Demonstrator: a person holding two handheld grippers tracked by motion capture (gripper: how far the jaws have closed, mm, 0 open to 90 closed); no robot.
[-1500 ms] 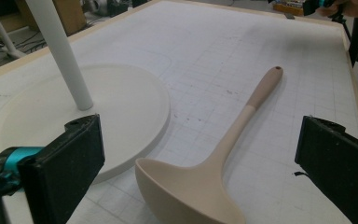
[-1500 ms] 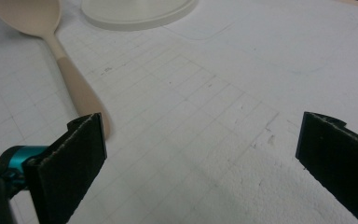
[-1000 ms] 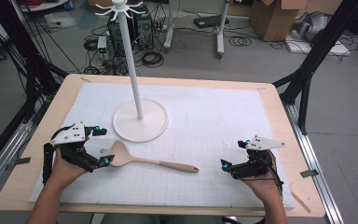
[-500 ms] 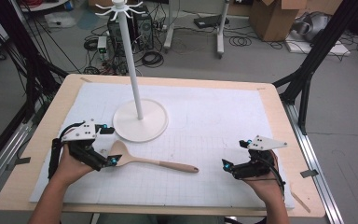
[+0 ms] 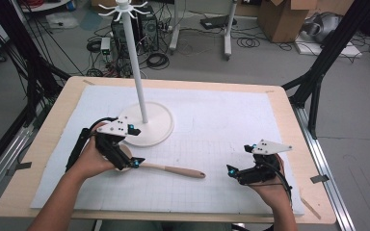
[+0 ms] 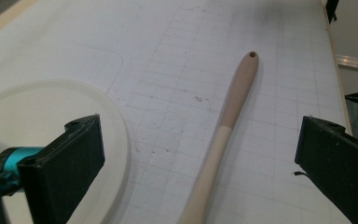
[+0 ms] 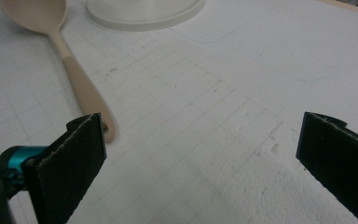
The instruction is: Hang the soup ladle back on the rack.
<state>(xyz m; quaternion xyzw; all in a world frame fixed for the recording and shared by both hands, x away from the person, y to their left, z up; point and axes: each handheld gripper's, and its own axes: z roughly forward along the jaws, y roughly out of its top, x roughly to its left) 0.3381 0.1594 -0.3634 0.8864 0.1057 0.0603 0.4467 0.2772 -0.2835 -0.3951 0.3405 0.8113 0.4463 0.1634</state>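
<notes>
Fingers (image 6: 65, 172) of the left gripper (image 5: 125, 149) stand wide apart, one on each side of the wooden spoon (image 5: 173, 170), holding nothing yet; in the left gripper view the handle (image 6: 228, 121) runs up the middle of the gap toward twelve o'clock, its hanging hole at the far tip. That straddle looks deliberate: the jaws are lined up across the neck near the bowl, so closing them would pinch the narrow part. Seen from the high view, the spoon lies flat on the white gridded mat (image 5: 212, 120), bowl under the left hand at about nine o'clock of the table, handle pointing toward three o'clock and ending short of the right gripper (image 5: 243, 168). That gripper rests near five o'clock, its fingers (image 7: 70, 163) also spread wide and empty, apparently waiting; in its own view the handle's tip lies just beside its left finger. A white stand (image 5: 147, 125) with a tall pole and hooks on top sits at about eleven o'clock, its round base just beyond the left gripper, so the room on that side is tight and a lift should probably go straight up or toward the person. Elsewhere the mat is bare out to the wooden table edge (image 5: 289, 110), giving free space toward two o'clock.
</notes>
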